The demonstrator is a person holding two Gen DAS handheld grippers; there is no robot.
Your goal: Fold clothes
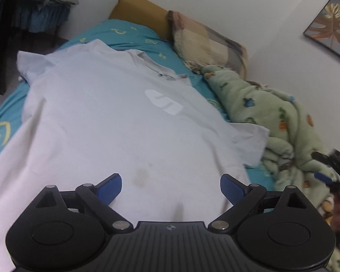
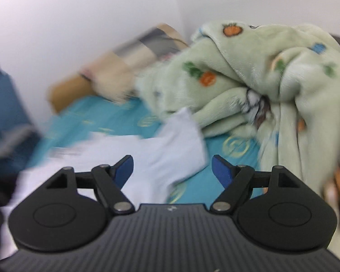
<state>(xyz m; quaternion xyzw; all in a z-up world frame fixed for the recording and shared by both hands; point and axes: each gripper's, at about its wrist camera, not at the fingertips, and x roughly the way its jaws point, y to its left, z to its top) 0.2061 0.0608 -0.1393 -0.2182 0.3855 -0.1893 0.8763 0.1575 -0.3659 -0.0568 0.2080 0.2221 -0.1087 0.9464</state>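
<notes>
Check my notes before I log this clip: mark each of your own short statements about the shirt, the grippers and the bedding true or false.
1. The white T-shirt lies spread flat on the teal sheet. True.
2. The left gripper is clamped on the shirt's hem. False: its jaws stand open, holding nothing.
3. The right gripper is open. True.
4. The green blanket is folded neatly. False: it lies in a crumpled heap.
5. The shirt's sleeve shows ahead of the right gripper. True.
</notes>
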